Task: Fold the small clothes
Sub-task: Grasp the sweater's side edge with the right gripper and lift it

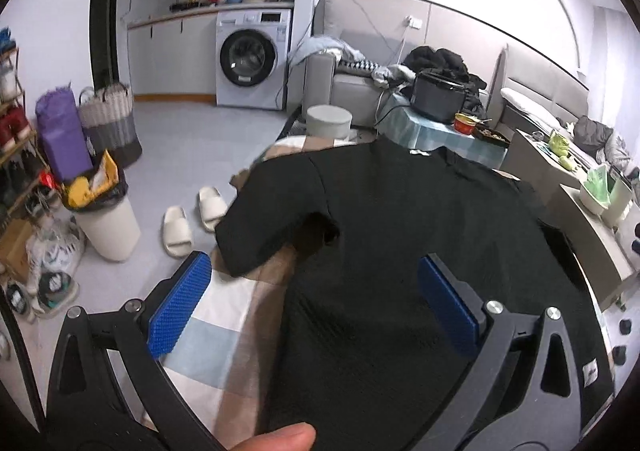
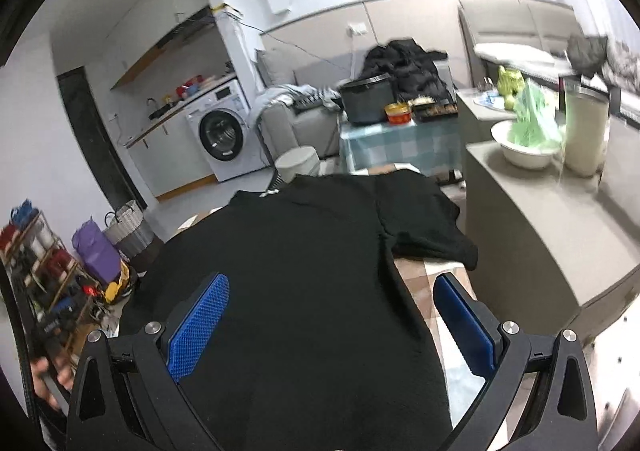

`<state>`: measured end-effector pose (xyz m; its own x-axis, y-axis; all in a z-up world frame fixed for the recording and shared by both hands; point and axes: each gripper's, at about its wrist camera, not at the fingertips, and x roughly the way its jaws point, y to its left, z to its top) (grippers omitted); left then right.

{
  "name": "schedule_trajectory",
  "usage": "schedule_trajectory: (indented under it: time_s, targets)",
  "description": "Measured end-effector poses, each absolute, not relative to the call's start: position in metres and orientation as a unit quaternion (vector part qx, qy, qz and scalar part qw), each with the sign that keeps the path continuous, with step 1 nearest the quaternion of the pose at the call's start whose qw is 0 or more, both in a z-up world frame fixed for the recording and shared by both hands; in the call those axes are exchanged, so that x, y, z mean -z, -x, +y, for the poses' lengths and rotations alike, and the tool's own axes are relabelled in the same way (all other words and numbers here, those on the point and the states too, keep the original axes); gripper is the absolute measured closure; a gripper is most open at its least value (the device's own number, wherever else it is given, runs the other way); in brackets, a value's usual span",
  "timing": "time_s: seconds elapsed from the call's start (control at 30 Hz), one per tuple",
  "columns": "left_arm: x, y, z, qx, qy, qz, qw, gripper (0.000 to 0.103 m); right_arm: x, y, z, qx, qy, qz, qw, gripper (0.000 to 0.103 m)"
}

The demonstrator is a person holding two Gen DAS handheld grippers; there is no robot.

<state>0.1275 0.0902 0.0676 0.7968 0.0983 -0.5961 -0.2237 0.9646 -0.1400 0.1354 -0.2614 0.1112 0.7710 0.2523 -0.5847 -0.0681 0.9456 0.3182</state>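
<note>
A black short-sleeved shirt [image 1: 420,219] lies spread flat on a checked cloth [image 1: 216,335], collar at the far end. My left gripper [image 1: 314,279] is open above the shirt's lower left part, near its left sleeve [image 1: 264,227]. In the right wrist view the same shirt [image 2: 304,251] fills the middle. My right gripper [image 2: 332,299] is open above the shirt's lower right edge, near the right sleeve [image 2: 432,227]. Neither gripper holds anything. The blue pads [image 2: 200,323] stand wide apart.
A grey counter [image 2: 552,235] with a white bowl [image 2: 524,151] and a canister stands right of the shirt. A small table [image 2: 400,143] with a dark pot [image 2: 366,99] is beyond it. A white bin [image 1: 108,227], slippers [image 1: 176,231] and shelves are on the left floor.
</note>
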Motion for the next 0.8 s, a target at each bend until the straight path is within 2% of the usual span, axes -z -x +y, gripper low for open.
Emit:
schedule_trajectory:
  time_s: [0.27,0.53,0.6,0.7,0.8]
  targets:
    - [-0.011,-0.189,0.086,-0.071,0.133,0.342,0.928,0.001,-0.08,-0.191,-0.28,-0.059,-0.177,0.37,0.91,0.0]
    - [0.026,-0.23,0.117,-0.099,0.156,0.359,0.915,0.001,-0.039,-0.235,-0.33,-0.024,-0.294,0.403,0.866,0.001]
    - [0.036,-0.244,0.133,-0.102,0.17,0.37,0.908,0.003,-0.029,-0.247,-0.34,-0.015,-0.306,0.411,0.859,0.004]
    - [0.048,-0.255,0.156,-0.108,0.198,0.379,0.898,0.01,-0.012,-0.264,-0.355,-0.006,-0.339,0.424,0.84,0.005]
    - [0.058,-0.265,0.169,-0.106,0.214,0.389,0.89,0.012,0.002,-0.281,-0.367,0.007,-0.354,0.432,0.83,0.005]
